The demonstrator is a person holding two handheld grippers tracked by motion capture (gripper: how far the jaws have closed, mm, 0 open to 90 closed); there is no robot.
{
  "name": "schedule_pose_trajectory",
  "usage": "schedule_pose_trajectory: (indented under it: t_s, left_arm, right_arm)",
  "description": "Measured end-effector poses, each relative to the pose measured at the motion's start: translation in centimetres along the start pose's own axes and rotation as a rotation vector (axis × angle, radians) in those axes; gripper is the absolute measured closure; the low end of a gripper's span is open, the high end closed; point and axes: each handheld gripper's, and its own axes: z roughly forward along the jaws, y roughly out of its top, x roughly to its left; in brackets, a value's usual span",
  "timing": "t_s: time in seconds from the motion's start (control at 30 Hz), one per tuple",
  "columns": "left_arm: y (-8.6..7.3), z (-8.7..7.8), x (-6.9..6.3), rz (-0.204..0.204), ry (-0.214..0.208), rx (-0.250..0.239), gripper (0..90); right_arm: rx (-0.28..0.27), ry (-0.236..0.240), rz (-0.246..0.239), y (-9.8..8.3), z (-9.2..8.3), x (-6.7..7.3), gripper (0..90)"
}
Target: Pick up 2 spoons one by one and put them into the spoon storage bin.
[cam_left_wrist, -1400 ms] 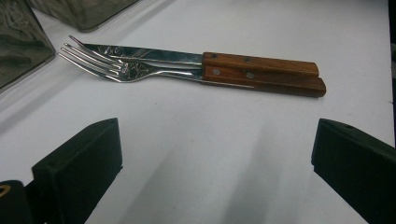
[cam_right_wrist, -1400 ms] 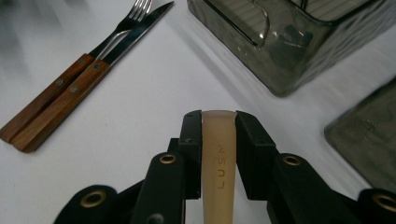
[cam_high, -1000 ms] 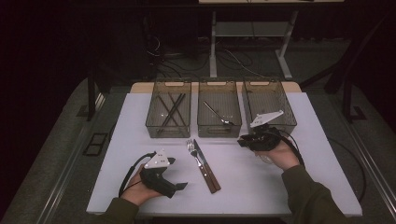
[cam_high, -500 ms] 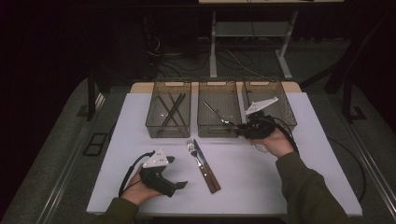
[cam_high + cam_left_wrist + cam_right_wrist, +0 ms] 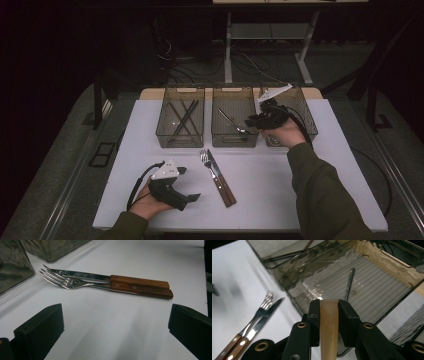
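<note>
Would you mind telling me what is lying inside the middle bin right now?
The middle bin holds one slim metal utensil, lying diagonally on its ribbed floor. The right gripper, shut on a pale wooden handle, hangs at the bin's right edge and hides that corner.

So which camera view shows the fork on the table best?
The left gripper view: the fork lies close and sharp, tines clear, against the knife. The high view shows it small; the right gripper view shows it at the left edge, dimmer.
</note>
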Motion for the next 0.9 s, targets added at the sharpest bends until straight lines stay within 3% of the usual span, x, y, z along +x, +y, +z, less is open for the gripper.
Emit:
schedule_pose_trajectory:
  t_s: [0.5,0.6,0.9]
  left_arm:
    - [0.1,0.0,0.0,0.024,-0.004,0.008,0.0]
    - [0.1,0.0,0.0,0.017,-0.005,0.002,0.0]
    - [0.2,0.0,-0.1,0.017,-0.013,-0.001,0.0]
  right_arm:
    - [-0.002,-0.010,0.017,5.2,3.8,-1.4,72.8]
    - [0.000,0.008,0.025,5.6,4.9,-1.5,72.8]
    - [0.031,-0.002,0.053,5.2,7.7,-2.2,72.8]
